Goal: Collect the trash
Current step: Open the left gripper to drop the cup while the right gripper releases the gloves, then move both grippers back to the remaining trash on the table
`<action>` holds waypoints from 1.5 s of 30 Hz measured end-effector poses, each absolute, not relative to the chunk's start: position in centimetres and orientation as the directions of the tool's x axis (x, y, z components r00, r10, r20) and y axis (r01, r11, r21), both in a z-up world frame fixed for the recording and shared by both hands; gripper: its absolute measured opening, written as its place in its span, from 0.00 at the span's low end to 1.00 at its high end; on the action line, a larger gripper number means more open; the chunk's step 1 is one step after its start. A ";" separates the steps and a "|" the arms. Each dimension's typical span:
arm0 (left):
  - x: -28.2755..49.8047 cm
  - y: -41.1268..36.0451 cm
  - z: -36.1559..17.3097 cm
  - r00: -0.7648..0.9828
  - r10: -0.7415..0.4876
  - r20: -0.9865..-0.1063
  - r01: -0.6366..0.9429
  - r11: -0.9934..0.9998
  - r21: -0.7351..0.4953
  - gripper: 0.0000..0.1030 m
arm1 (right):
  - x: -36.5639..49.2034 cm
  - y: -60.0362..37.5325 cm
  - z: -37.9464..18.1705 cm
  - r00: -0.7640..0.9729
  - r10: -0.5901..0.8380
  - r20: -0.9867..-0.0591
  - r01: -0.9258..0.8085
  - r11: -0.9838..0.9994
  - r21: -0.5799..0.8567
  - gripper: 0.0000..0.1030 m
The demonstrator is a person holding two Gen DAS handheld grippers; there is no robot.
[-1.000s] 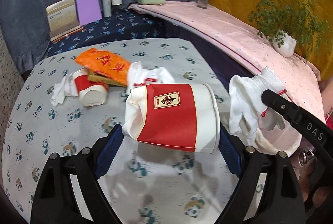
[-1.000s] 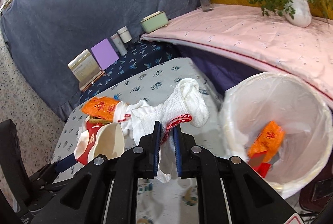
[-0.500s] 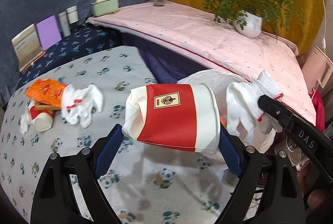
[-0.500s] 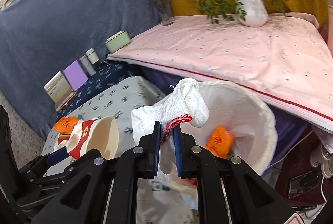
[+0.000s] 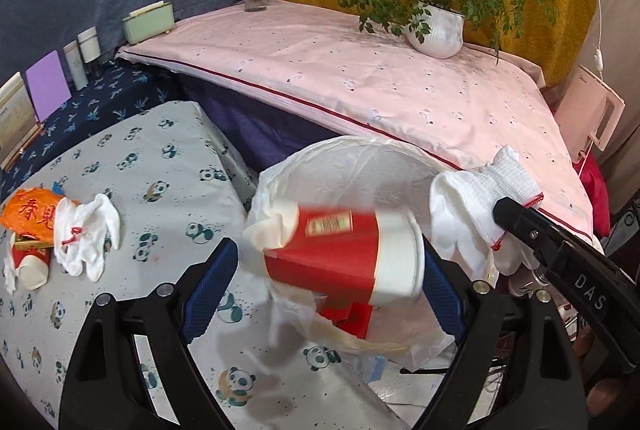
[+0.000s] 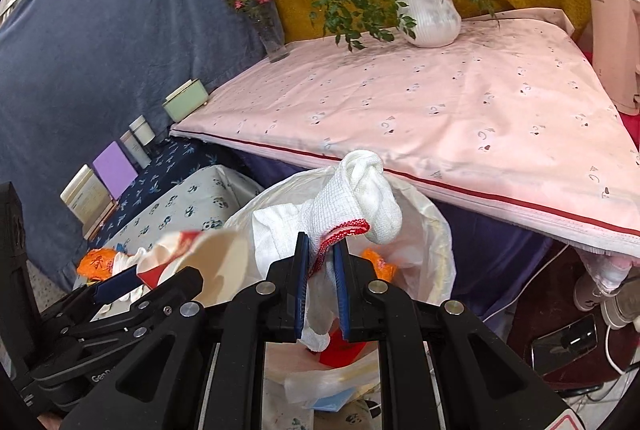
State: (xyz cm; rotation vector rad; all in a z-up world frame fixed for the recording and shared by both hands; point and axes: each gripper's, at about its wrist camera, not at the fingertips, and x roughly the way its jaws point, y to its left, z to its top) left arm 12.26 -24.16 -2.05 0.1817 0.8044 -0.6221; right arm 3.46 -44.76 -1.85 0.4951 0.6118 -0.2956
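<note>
A: Swinging across to above the bin (image 5: 360,150) since a second ago, both loads. Dropping anything yet?

B: Seeming to be tumbling loose over the bin, blurred: red cup (image 5: 340,254), between the left gripper (image 5: 326,254)'s wide fingers. Hanging over the bin: white glove (image 6: 360,198), pinched in the right gripper (image 6: 321,244)'s narrow fingers.

A: Leaving what?

B: Lying left of the bin on the panda-print worktop (image 5: 160,170): second glove (image 5: 86,230), orange packet (image 5: 28,210), small cup (image 5: 30,266). Standing behind the bin on pink cloth (image 5: 400,98): potted plant (image 5: 438,30).
</note>
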 end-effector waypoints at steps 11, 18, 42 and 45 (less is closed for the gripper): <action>13.3 -23.3 -2.6 0.522 -0.448 -0.726 0.551 0.826 -0.114 0.81 | 3.9 -45.1 -2.6 0.773 -0.119 -0.623 0.415 0.838 0.355 0.12; 13.5 -22.0 -2.0 0.547 -0.435 -0.715 0.529 0.842 -0.107 0.81 | 4.7 -44.3 -2.8 0.772 -0.104 -0.628 0.400 0.846 0.351 0.13; 14.3 -17.4 -2.6 0.586 -0.378 -0.717 0.457 0.885 -0.093 0.81 | 6.6 -40.3 -1.8 0.778 -0.080 -0.623 0.350 0.879 0.324 0.18; 14.4 -16.3 -2.6 0.595 -0.366 -0.715 0.439 0.894 -0.092 0.81 | 6.9 -39.5 -1.6 0.779 -0.069 -0.623 0.335 0.886 0.321 0.18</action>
